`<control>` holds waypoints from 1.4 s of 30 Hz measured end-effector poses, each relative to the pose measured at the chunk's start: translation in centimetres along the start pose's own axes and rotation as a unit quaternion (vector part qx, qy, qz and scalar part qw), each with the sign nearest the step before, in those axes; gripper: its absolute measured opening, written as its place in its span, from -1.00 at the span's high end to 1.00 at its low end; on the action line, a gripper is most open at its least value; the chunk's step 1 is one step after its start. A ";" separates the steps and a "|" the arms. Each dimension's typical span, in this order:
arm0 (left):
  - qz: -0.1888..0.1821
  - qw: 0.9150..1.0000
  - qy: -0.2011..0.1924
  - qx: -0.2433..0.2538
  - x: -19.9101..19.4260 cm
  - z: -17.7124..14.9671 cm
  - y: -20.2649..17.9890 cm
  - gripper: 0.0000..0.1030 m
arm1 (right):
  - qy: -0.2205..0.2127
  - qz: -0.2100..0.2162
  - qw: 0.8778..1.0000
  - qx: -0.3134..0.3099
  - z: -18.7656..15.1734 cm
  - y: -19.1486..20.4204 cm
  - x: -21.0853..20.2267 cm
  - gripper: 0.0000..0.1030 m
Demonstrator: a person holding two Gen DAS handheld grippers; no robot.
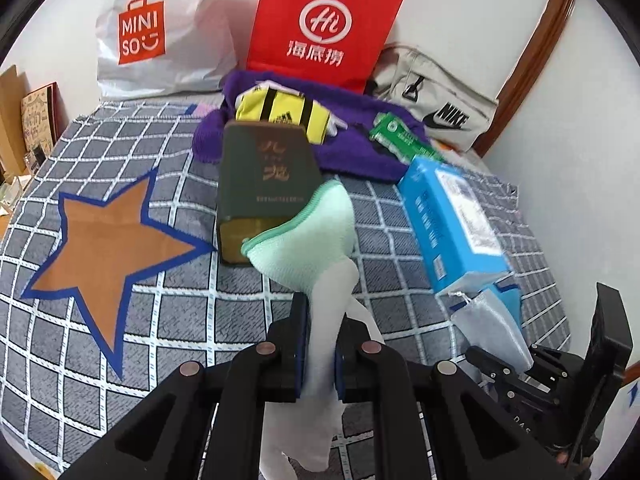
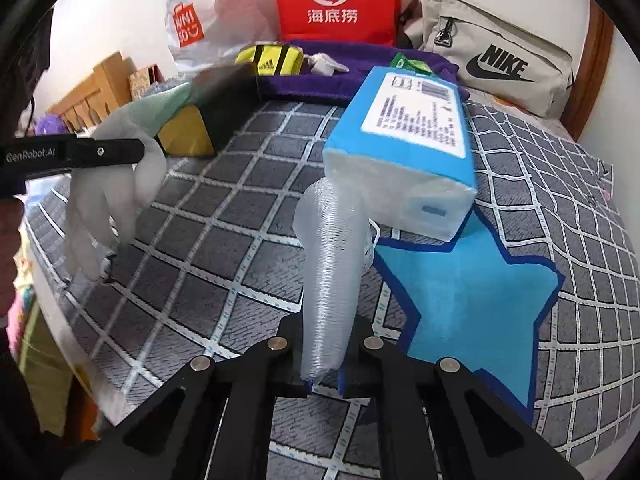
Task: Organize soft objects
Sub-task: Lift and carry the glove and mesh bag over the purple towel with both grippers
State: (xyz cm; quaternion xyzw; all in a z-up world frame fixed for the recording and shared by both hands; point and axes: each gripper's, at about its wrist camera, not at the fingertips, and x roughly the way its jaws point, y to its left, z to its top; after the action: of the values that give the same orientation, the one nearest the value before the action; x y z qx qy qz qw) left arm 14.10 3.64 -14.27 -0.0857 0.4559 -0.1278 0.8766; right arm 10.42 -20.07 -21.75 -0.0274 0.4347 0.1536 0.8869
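Note:
My left gripper [image 1: 320, 360] is shut on a white sock with a mint green cuff [image 1: 308, 236], held above the checked bedspread; the same sock [image 2: 116, 184] hangs at the left of the right wrist view. My right gripper [image 2: 324, 376] is shut on the clear wrapper end [image 2: 328, 272] of a blue tissue pack [image 2: 404, 140], which is lifted over a blue star patch [image 2: 476, 300]. The pack also shows in the left wrist view [image 1: 452, 220]. A yellow and black folded garment [image 1: 284, 114] lies on a purple towel [image 1: 352, 148].
A dark green box [image 1: 264, 184] stands mid-bed beside an orange star patch [image 1: 104, 248]. A red paper bag [image 1: 324, 24], a white Miniso bag [image 1: 160, 32] and a beige Nike bag [image 1: 436, 100] line the wall. A green packet [image 1: 404, 140] lies on the towel.

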 end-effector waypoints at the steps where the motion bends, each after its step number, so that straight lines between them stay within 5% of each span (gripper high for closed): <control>1: -0.001 1.000 -0.003 0.000 -0.3 0.2 0.0 0.79 | -0.003 0.001 1.000 -0.001 0.2 0.0 -0.3 0.85; 26: 0.008 0.998 -0.058 0.014 -4.6 5.2 -1.2 0.79 | -0.070 -0.016 0.997 -0.008 6.6 -2.4 -5.8 0.85; 42: 0.015 0.998 -0.067 0.014 -3.1 9.8 -1.1 0.79 | -0.094 -0.032 0.995 -0.007 13.0 -4.6 -5.1 0.85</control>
State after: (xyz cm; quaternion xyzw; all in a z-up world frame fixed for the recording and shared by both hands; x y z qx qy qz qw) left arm 20.27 3.90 -5.99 -0.0753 0.3953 -0.1146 0.9083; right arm 18.77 -23.31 -10.07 -0.0324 0.3474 0.1302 0.9281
